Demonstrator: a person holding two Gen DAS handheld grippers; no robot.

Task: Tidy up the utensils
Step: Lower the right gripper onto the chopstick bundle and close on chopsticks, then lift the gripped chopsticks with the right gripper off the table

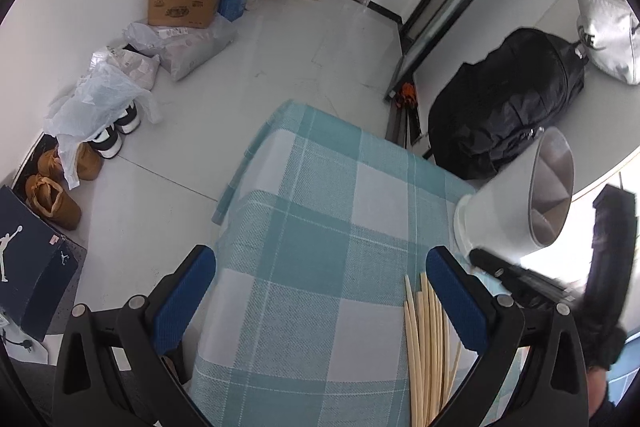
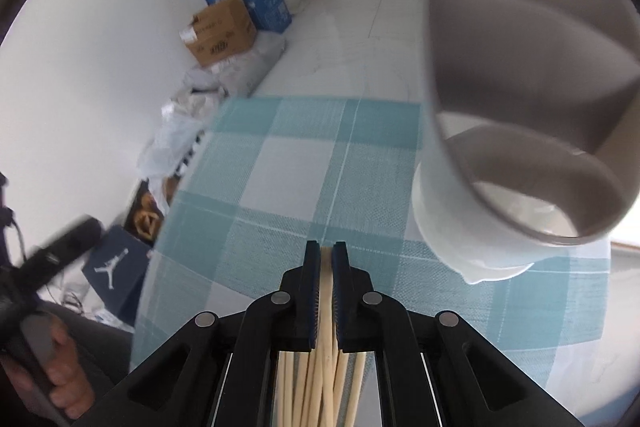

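Beside the holder [image 2: 516,131], right gripper [image 2: 327,259] clamps chopsticks [image 2: 326,367]; left gripper [image 1: 320,291] agape.

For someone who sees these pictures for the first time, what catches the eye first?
The right tool is shut on a bundle of pale chopsticks over the blue checked tablecloth. A white holder looms at the upper right, its divided inside empty. The left tool is open, with boxes and shoes on the floor behind.
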